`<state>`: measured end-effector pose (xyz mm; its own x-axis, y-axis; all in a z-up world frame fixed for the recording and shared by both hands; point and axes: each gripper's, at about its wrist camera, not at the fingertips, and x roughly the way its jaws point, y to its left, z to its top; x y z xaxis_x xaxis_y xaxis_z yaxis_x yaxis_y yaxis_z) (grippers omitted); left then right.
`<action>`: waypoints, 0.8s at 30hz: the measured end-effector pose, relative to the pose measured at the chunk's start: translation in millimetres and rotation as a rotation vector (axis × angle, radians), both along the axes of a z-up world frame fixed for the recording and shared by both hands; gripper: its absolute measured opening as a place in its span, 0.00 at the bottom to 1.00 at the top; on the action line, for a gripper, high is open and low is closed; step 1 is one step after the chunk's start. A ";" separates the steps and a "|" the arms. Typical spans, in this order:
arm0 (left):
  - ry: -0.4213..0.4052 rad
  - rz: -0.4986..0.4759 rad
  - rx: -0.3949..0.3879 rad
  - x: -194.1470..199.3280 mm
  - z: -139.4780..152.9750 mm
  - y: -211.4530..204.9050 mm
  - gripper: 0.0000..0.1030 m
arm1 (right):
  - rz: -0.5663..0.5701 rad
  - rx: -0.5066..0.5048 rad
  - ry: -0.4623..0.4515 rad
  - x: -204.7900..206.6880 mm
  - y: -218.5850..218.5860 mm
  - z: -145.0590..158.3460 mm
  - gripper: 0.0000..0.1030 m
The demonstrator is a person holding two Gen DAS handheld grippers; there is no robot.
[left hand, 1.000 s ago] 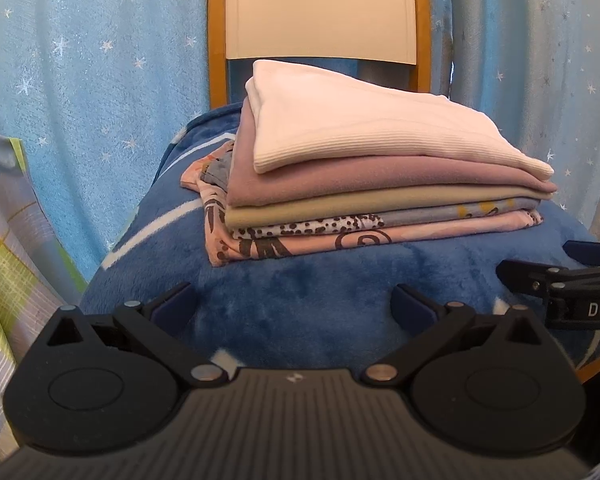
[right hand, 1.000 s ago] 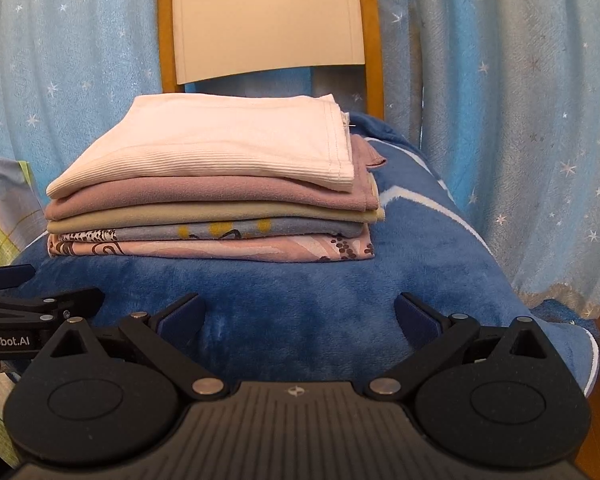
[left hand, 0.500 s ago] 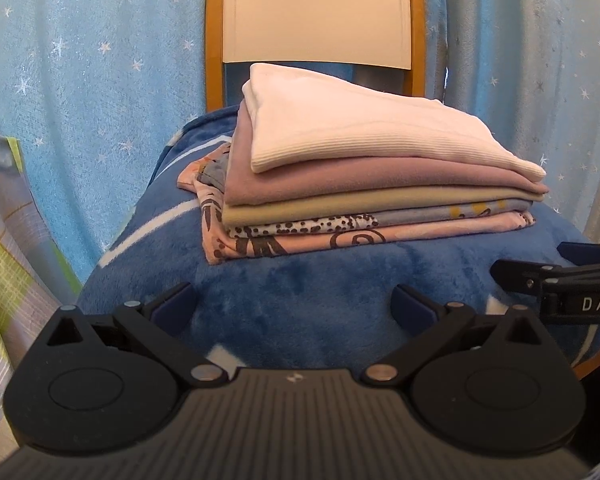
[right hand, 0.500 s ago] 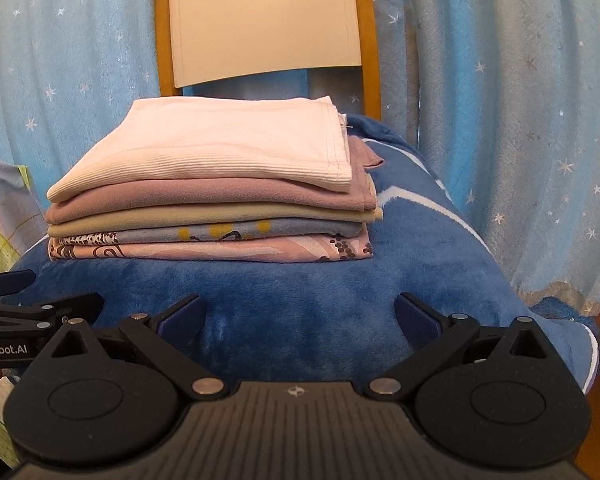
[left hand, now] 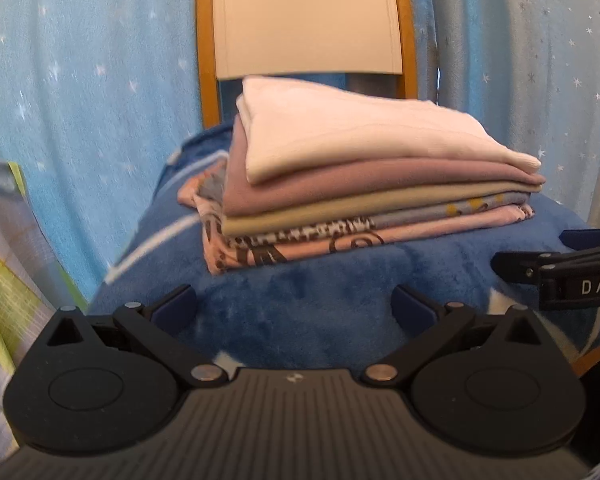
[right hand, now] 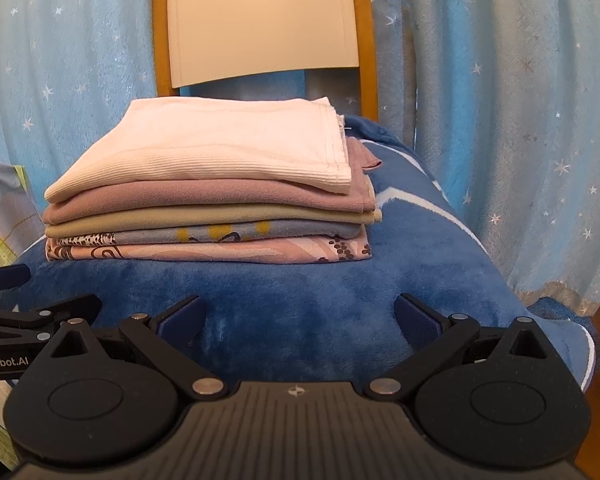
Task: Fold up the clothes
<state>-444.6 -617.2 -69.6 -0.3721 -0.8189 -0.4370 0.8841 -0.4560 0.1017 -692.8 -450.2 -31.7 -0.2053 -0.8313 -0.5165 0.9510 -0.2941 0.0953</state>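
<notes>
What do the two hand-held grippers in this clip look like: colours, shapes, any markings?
Both match: the left hand-held gripper and right hand-held gripper have ribbed dark-grey bodies, black round-hubbed linkage arms with silver pivot pins, and dark-blue finger pads. White lettering on their sides, cut off at the frame edge, reads "DAS" and "nRobot.AI". No cables or sleeves are visible.

Hidden or unclear to you:
- Chair back (left hand: 306,28): top cut off by the picture edge; seat wholly under the blue blanket (left hand: 320,300).
- Stack of folded clothes (left hand: 360,184): lower layers show edges only; left view blurred.
- Right hand-held gripper (left hand: 560,264): cropped at the edge, lettering cut short.
- Checked cloth (left hand: 4,280): cropped, kind unclear.
</notes>
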 end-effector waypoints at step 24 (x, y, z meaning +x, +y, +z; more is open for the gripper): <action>0.032 -0.025 0.125 -6.2 -1.2 -8.3 1.00 | -0.005 0.066 0.030 10.2 -16.1 -2.4 1.00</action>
